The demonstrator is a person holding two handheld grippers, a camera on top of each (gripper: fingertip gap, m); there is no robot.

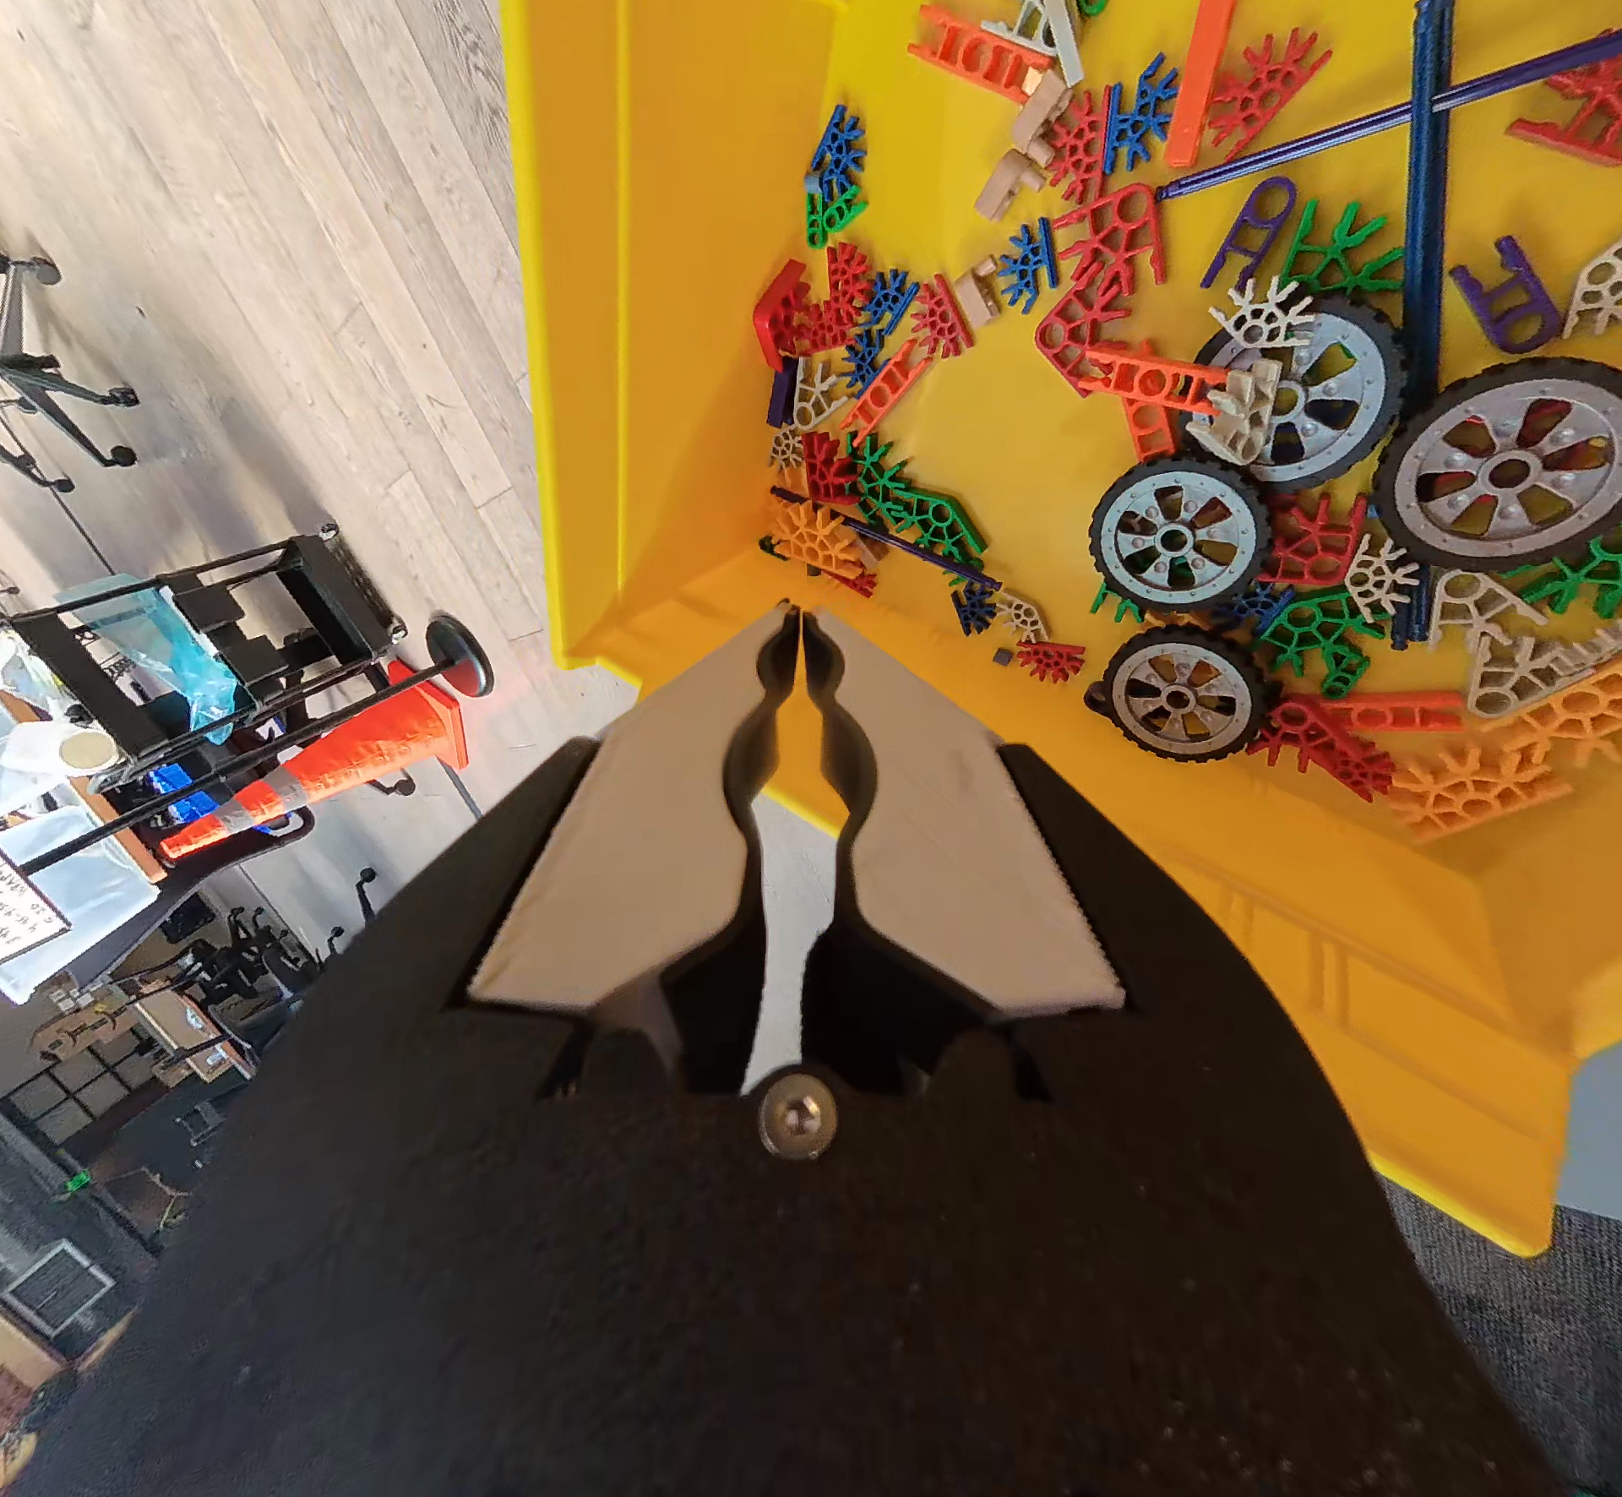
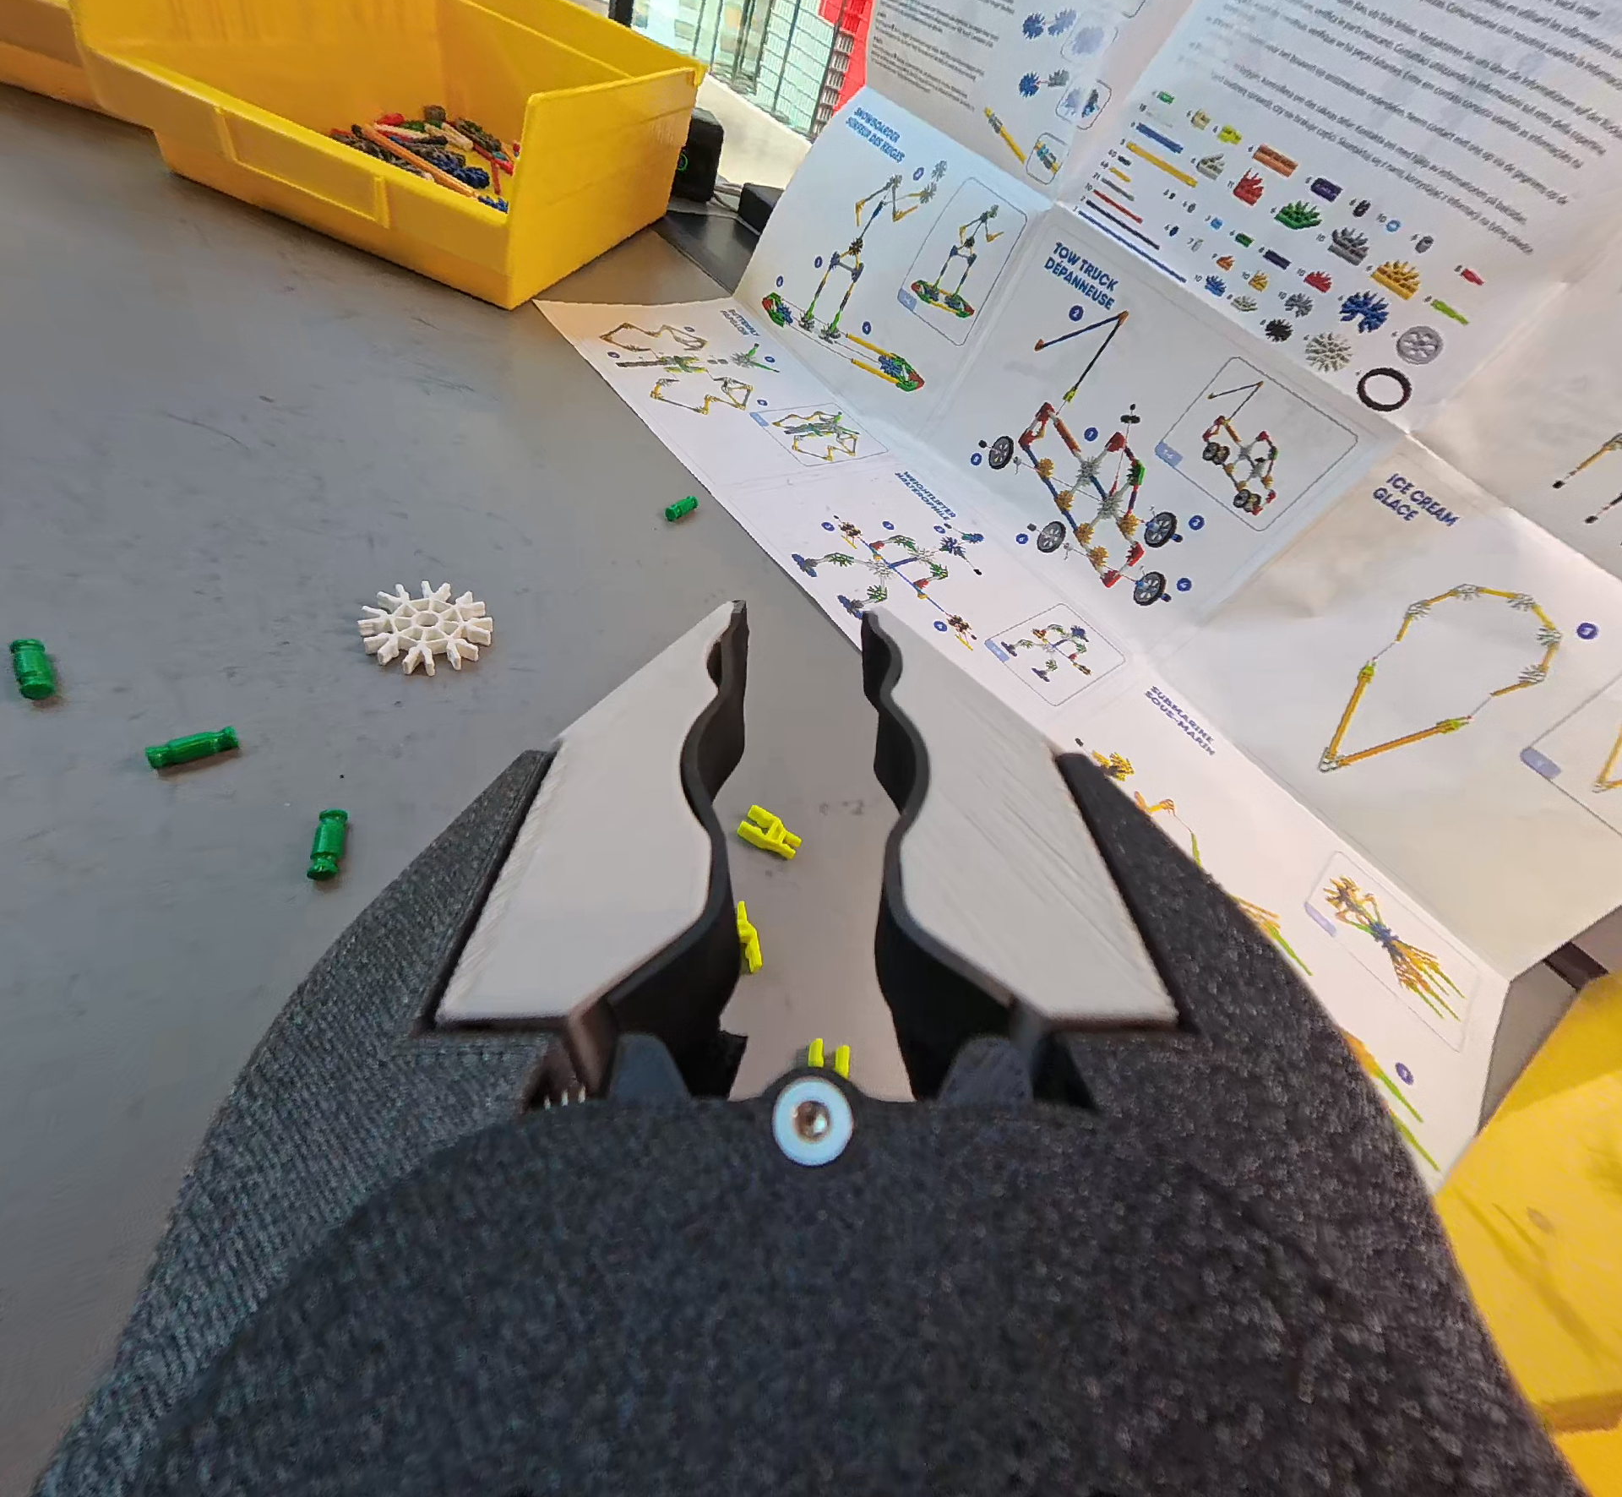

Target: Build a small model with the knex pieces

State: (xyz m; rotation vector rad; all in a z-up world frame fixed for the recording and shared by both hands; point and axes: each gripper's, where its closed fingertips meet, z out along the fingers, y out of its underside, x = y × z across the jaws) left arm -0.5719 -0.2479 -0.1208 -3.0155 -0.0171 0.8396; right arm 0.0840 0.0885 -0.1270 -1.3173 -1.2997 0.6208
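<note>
The yellow bin [image 1: 702,314] of construction-toy pieces sits right under the left gripper [image 1: 794,617], whose fingertips are pressed together at the bin's near corner with nothing visibly between them. Wheels [image 1: 1180,538], red connectors [image 1: 1106,252] and blue rods [image 1: 1426,226] lie heaped further in. Over on the grey table [image 2: 219,402], the right gripper [image 2: 803,621] hangs with its jaws apart and empty above a small yellow-green clip [image 2: 768,832]. A white snowflake connector [image 2: 426,625] and green short rods [image 2: 191,746] lie to its left, a folded instruction sheet [image 2: 1141,489] to its right, another yellow bin [image 2: 369,77] far left.
</note>
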